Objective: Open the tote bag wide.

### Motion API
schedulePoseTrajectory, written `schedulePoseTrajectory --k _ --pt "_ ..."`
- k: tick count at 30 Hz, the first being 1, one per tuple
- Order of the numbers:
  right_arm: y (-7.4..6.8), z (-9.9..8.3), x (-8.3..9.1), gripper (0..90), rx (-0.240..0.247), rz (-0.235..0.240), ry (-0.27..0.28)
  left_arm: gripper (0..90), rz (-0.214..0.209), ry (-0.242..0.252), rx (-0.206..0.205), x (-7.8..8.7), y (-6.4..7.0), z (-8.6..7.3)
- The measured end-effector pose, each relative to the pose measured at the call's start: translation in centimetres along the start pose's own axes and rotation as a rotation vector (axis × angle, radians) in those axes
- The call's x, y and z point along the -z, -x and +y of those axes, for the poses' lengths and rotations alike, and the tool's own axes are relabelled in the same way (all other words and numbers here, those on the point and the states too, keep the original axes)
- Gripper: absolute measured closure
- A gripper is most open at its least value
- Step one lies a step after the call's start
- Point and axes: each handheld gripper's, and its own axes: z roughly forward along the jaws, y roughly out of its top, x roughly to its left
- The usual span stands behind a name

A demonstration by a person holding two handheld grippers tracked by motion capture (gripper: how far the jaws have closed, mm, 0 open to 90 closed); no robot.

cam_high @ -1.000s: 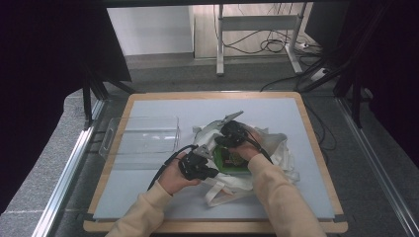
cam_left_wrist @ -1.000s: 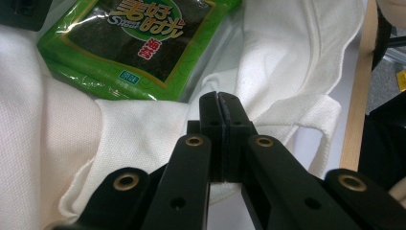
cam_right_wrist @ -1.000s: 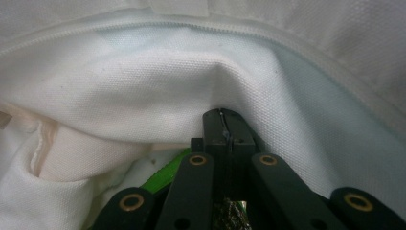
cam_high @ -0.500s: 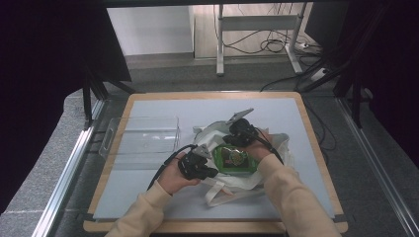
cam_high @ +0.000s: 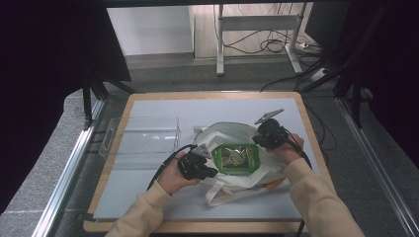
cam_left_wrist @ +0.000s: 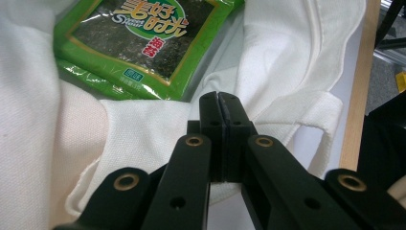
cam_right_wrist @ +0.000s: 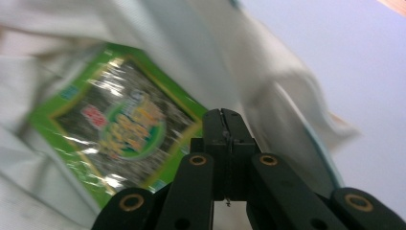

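High view: hands (cam_high: 174, 176) flanking bag (cam_high: 225, 136)

Green seaweed packet (cam_left_wrist: 143, 36) — Chinese characters "好" and "海苔", small Latin script beneath — unclear

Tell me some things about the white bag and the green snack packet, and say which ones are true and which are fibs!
1. The flat green seaweed packet lies in the mouth of the white cloth tote bag. True.
2. The left tongs are wide open. False: their jaws are pressed together, at the bag's cloth.
3. The clear plastic tray holds the green packet. False: the packet is at the bag, and the tray sits apart on the bag's left.
4. The right tongs have their jaws together. True.
5. The bag lies on a red table. False: the table mat is pale blue-grey with a wooden rim.
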Motion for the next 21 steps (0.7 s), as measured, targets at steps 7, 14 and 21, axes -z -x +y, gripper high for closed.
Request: schedulePoseTrajectory --k 7,14,21 --pt "1.9 -1.2 -0.2 89.5 -0.080 -0.094 -0.020 89.9 0.003 0.003 0.000 0.1 -0.1 -0.1" --pt "2.3 -1.6 -0.1 89.5 -0.112 -0.099 -0.003 89.8 0.001 0.005 0.001 0.1 -0.1 -0.1" --pt "-1.0 -1.9 1.5 89.5 -0.044 0.009 -0.002 89.8 0.007 0.005 0.003 0.1 0.0 -0.1"
